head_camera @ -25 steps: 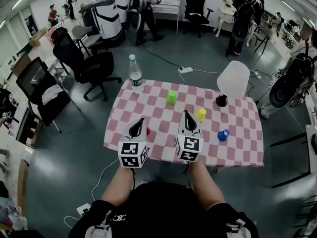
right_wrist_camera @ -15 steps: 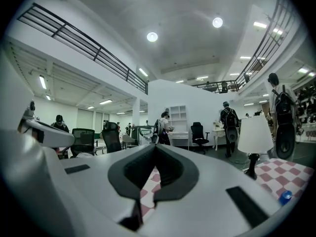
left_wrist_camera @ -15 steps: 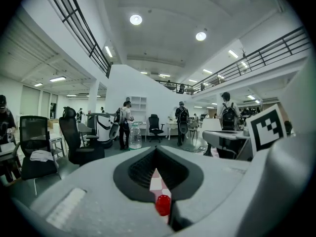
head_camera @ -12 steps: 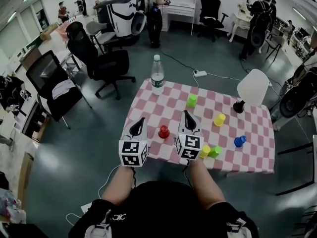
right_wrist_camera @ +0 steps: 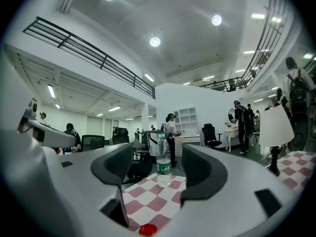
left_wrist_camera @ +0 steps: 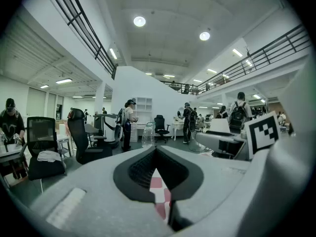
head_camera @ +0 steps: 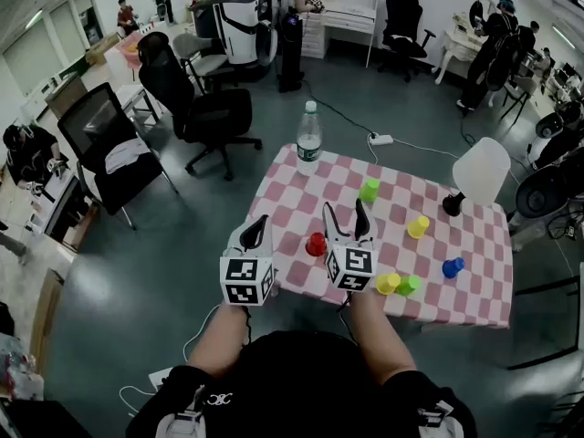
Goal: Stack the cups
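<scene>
At the counter's point(head_camera: 474, 301) near edge, a near yellow cup point(head_camera: 388, 284) and a near green cup point(head_camera: 409, 285) touch. The left gripper point(head_camera: 259, 224) is closed and empty. The right gripper's point(head_camera: 345, 215) jaws have just been opening (nothing between them). The red cup point(head_camera: 316, 245) sits at its nine o'clock and the blue cup point(head_camera: 453, 267) at four. Beyond are the far yellow cup point(head_camera: 418, 226) at two, the far green cup point(head_camera: 369, 190) at one, and the bottle point(head_camera: 309, 151) at eleven.

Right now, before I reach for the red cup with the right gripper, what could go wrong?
1. The right gripper's jaws have just been opening and hold nothing. The red cup sits lower, by their left side, so a jaw may knock it over rather than straddle it.
2. The yellow cup and green cup stand near the table's near edge, close beside that gripper's marker cube. A sideways sweep might push them off.
</scene>
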`<state>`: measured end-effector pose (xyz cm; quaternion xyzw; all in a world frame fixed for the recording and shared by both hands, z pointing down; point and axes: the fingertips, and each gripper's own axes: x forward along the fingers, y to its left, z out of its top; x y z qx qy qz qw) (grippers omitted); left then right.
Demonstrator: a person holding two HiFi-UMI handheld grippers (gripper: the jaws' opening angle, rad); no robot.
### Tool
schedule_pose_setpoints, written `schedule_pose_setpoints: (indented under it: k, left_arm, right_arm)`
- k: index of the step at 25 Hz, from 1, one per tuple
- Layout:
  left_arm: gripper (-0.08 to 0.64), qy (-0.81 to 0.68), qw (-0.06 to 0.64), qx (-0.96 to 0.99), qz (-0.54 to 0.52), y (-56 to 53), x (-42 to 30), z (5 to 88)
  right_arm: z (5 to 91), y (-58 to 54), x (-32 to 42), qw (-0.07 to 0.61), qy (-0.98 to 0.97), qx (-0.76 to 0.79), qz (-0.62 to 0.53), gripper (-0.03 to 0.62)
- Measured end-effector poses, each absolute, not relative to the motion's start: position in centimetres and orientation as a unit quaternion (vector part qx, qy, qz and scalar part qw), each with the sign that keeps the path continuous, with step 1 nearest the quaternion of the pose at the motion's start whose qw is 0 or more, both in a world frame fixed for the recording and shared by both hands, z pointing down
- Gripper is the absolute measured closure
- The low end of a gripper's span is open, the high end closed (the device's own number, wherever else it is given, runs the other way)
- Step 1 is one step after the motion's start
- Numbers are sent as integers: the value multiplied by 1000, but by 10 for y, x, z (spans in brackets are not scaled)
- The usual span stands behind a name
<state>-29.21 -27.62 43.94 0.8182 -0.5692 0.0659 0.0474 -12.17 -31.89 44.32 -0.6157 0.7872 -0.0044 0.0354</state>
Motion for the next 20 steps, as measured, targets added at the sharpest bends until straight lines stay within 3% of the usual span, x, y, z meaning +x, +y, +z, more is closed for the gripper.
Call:
schedule_pose_setpoints:
  k: [10, 20]
  left_arm:
    - [545, -588, 63, 803, 68, -270, -327, 454]
    - [545, -594, 81, 796, 84, -272, -337, 471]
  right_arm:
    - [499, -329, -166, 1, 815, -579, -22, 176]
    - [600, -338, -169, -88, 812, -570, -91, 155]
